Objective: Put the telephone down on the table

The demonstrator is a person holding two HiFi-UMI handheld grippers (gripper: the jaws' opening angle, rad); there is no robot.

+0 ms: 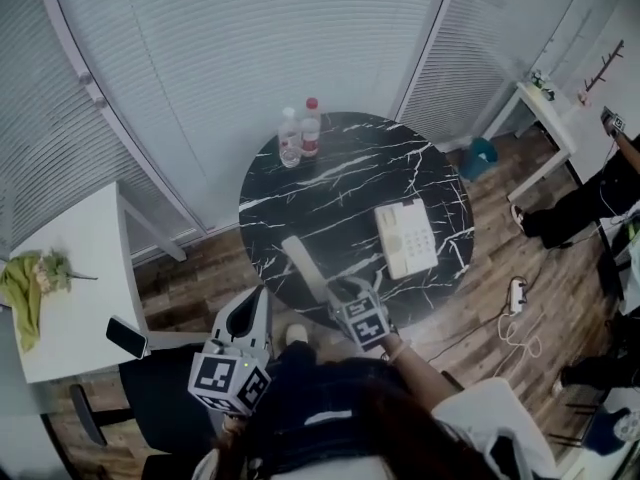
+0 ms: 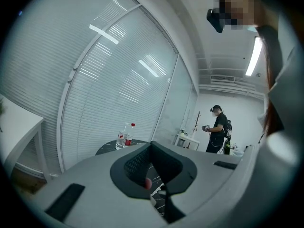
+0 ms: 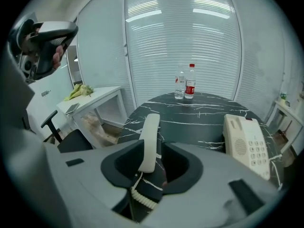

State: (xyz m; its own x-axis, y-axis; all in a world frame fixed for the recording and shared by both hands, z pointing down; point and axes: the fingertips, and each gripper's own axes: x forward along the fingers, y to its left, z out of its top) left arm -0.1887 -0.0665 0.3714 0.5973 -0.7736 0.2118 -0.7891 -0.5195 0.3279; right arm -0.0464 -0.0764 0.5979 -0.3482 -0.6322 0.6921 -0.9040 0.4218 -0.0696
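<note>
The cream telephone base lies on the right side of the round black marble table. Its handset is off the base and above the table's near edge. It stands upright between the jaws of my right gripper, which is shut on its lower end. The coiled cord hangs below the jaws. My left gripper is held off the table's near-left edge, its jaws together and holding nothing.
Two water bottles stand at the table's far edge. A white side table at left carries a phone and a green bundle. A black chair is beside me. A person stands at right.
</note>
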